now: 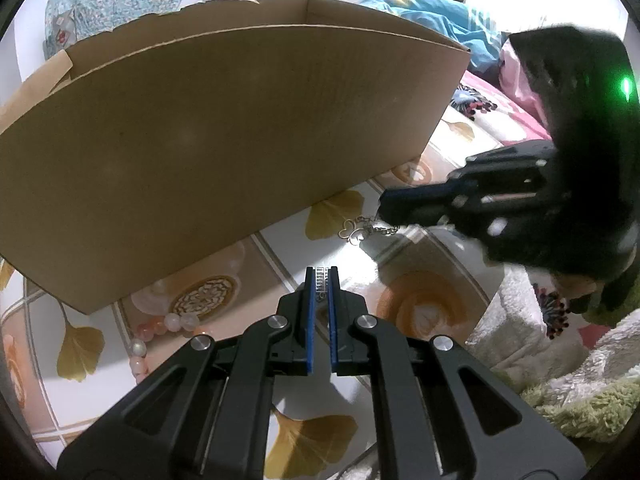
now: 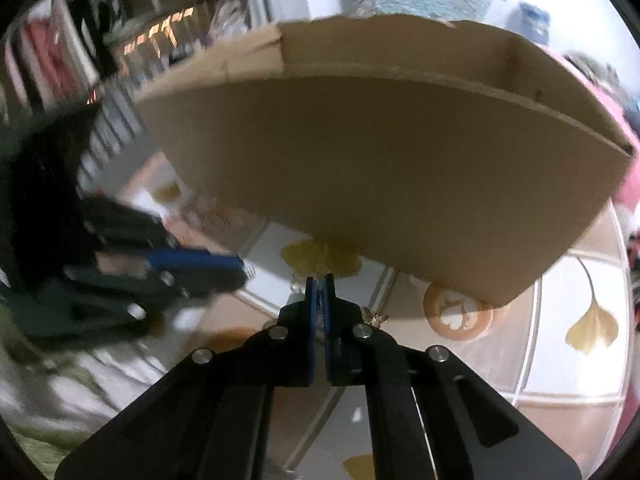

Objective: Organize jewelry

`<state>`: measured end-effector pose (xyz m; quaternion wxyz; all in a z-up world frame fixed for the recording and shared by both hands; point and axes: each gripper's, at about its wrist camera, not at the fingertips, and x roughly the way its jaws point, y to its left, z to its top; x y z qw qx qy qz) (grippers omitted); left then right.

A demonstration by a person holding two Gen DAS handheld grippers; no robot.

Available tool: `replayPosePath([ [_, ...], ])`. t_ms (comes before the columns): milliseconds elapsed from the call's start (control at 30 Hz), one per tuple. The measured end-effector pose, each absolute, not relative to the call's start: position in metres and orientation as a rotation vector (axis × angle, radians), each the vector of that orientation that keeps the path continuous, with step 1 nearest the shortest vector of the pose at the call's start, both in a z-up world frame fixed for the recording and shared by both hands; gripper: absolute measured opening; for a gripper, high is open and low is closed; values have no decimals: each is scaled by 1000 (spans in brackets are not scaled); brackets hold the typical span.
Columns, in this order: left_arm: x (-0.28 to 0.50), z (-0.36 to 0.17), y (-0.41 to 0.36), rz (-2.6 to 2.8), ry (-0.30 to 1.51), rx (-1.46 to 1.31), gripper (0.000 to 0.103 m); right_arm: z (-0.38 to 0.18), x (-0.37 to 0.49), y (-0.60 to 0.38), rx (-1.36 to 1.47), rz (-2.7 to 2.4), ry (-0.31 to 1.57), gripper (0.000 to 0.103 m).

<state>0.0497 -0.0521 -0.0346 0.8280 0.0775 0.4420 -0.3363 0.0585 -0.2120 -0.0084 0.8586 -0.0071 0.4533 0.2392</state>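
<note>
Silver bracelet (image 1: 321, 283) between left fingers (image 1: 311, 312).

A cardboard box (image 1: 224, 128) stands on a patterned cloth (image 1: 400, 288), filling the far side ahead of both grippers. In the left wrist view a bead bracelet (image 1: 168, 324) lies on the cloth just before the box's near left corner. A chain with heart links (image 1: 364, 230) sits near the box's near wall, further right, its right end at the tips of the right gripper (image 1: 384, 204). A fleecy blanket (image 1: 560, 380) lies along the cloth's right edge.
</note>
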Motion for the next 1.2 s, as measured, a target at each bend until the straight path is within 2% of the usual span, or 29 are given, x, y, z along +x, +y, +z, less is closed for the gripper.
replayPosePath([
  [233,48,-32,-50,-719,919,151,5,18,57,-244,222,525,899,3],
  [467,36,-13,-38,-736,871,109,5,41,46,-256,307,555,831,3],
  [867,27,87,-20,-833,706,-75,5,112,49,-255,311,668,636,3],
  [1000,56,106,-28,-825,698,-74,5,123,83,-257,334,683,660,3],
  [1200,126,83,-50,-725,866,-10,5,108,144,-259,362,657,812,3],
])
